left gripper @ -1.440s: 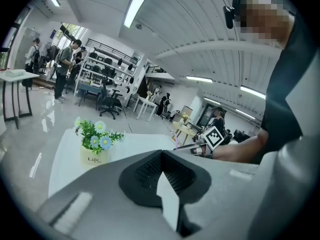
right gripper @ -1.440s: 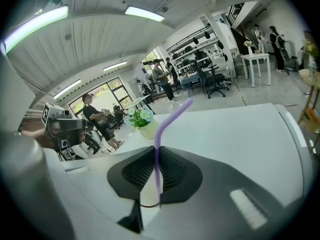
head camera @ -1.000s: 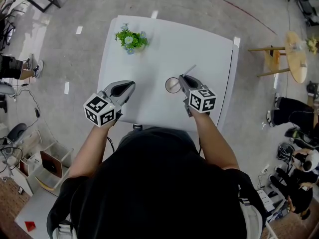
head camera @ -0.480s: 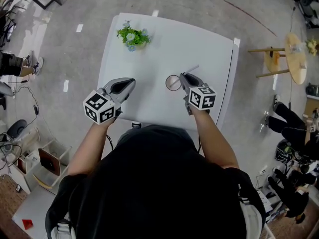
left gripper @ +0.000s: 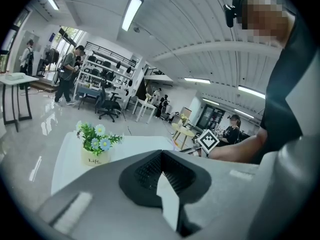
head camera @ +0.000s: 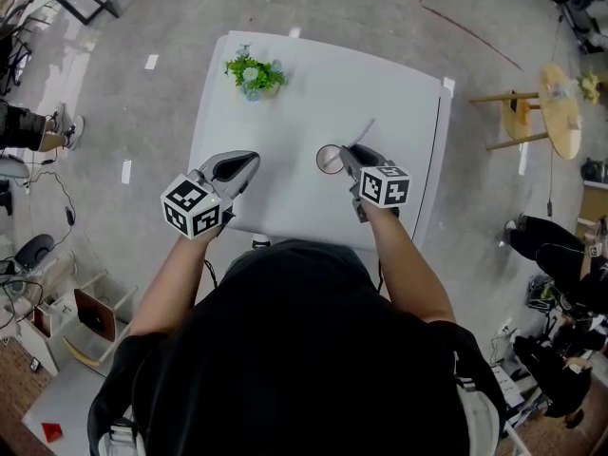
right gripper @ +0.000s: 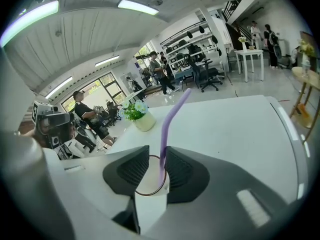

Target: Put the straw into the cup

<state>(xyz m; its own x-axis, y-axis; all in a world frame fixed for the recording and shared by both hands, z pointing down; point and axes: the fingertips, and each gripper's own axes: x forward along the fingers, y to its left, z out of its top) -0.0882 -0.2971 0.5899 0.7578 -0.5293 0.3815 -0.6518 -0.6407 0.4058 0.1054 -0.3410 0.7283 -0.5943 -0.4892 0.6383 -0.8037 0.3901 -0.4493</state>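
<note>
Straw in the cup, just right of centre in my head view.
My right gripper (head camera: 347, 153) is released, jaws apart either side of the purple straw (head camera: 362, 132), which leans toward upper right out of the cup (head camera: 329, 160) on the white table (head camera: 285, 93). My left gripper (head camera: 249, 162), left of centre, is clenched on nothing.

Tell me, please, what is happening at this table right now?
A person stands at a white table with a gripper in each hand. The right gripper is at the white cup, its jaws slightly apart on either side of a purple straw whose lower end sits inside the cup. The left gripper hovers empty to the left, jaws together. A small pot of flowers stands at the table's far side.
</note>
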